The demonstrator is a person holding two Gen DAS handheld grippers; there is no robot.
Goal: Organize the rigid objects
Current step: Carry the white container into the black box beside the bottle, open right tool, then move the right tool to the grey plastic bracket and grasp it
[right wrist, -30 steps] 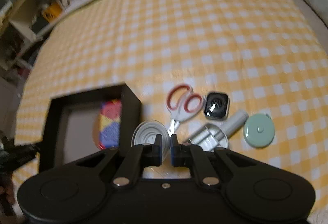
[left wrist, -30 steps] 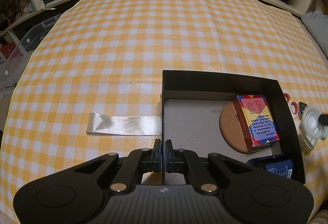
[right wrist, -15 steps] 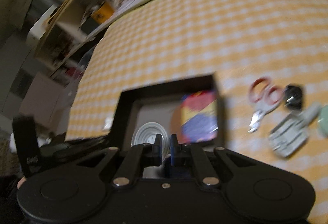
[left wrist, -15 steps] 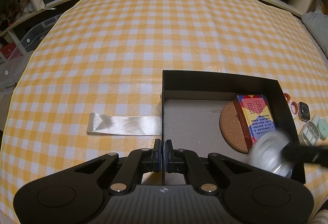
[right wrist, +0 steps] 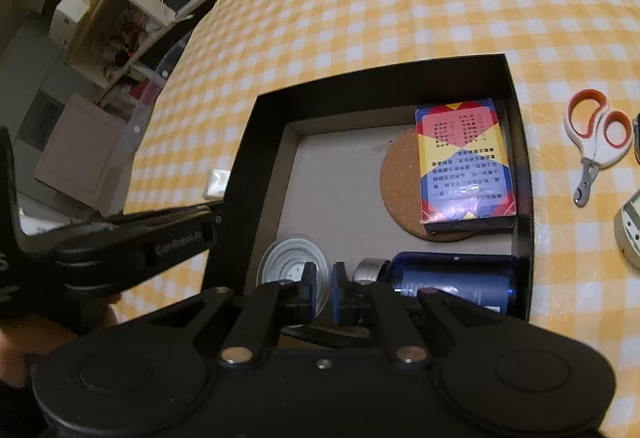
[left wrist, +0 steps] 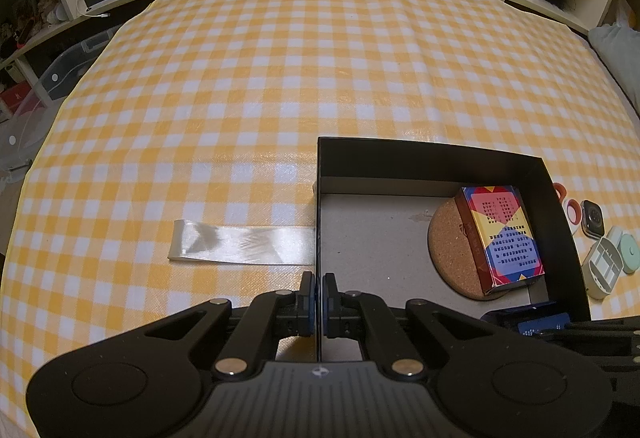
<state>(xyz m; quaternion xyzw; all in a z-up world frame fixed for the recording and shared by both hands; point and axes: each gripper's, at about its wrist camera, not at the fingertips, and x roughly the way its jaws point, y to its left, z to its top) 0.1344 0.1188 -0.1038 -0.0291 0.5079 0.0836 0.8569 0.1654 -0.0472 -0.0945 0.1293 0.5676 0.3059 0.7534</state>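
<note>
Both grippers clamped: left gripper [left wrist: 319, 294] on black box [left wrist: 432, 153] wall, right gripper [right wrist: 323, 286] on clear round lid [right wrist: 289, 265] inside the box.

- Your left gripper [left wrist: 319, 294] points steeply downward. Its jaws are clamped on the thin left wall of the black box [left wrist: 319, 205], one pad on each side.
- Your right gripper [right wrist: 324, 284] angles down over the near left part of the box interior. Its jaws are pinched on the rim of a clear round lid [right wrist: 290, 266].
- Part of your left hand [right wrist: 24, 350] shows behind the left gripper.
</note>
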